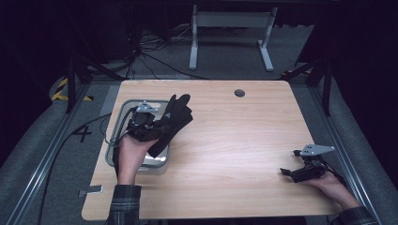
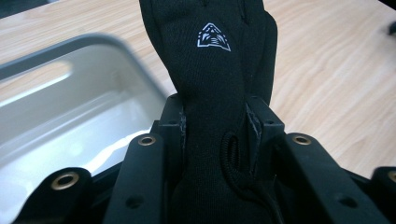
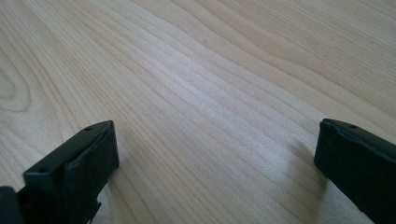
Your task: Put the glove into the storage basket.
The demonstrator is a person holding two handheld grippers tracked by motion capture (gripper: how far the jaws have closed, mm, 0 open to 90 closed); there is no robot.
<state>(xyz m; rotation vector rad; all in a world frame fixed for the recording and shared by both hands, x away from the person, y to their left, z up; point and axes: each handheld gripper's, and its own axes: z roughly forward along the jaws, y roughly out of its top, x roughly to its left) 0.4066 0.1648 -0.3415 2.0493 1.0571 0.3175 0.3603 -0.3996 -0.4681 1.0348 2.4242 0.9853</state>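
Clamped between the jaws of our left gripper [image 2: 212, 140], the black glove [image 2: 210, 60] hangs at the tray's three o'clock edge, its fingers out over the bare wooden table [image 1: 225, 136]. We judge it best to keep that squeeze firm and carry it clear of the metal tray [image 1: 119, 117] before lowering, so no fabric snags the rim. Our right gripper [image 1: 287, 172] rests at the table's four o'clock, jaws wide apart and empty.
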